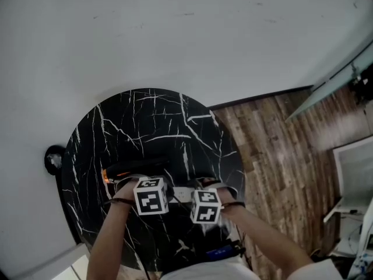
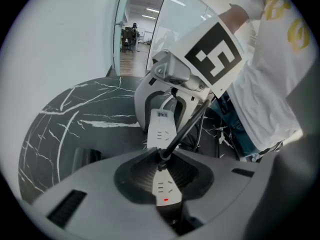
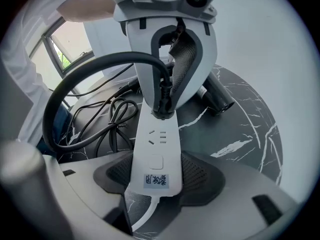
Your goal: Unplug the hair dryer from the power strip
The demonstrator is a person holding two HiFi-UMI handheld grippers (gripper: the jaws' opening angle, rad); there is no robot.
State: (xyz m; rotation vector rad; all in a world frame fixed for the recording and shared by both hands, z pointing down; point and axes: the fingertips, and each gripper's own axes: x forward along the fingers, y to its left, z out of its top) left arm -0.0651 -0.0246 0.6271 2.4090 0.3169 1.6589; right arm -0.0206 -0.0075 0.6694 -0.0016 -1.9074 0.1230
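Your left gripper (image 2: 161, 170) is clamped on the plug (image 3: 163, 101); from it the power strip (image 3: 156, 144) runs lengthwise to your right gripper (image 3: 156, 179), which clamps its far end.

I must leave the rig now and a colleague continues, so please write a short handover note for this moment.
The left gripper is shut on the plug, which sits in the power strip.
The right gripper is shut on the strip's labelled end, on the table.
The hair dryer lies on the table beyond the strip.
Done: both grips taken. Left to do: pull the plug out of the strip.
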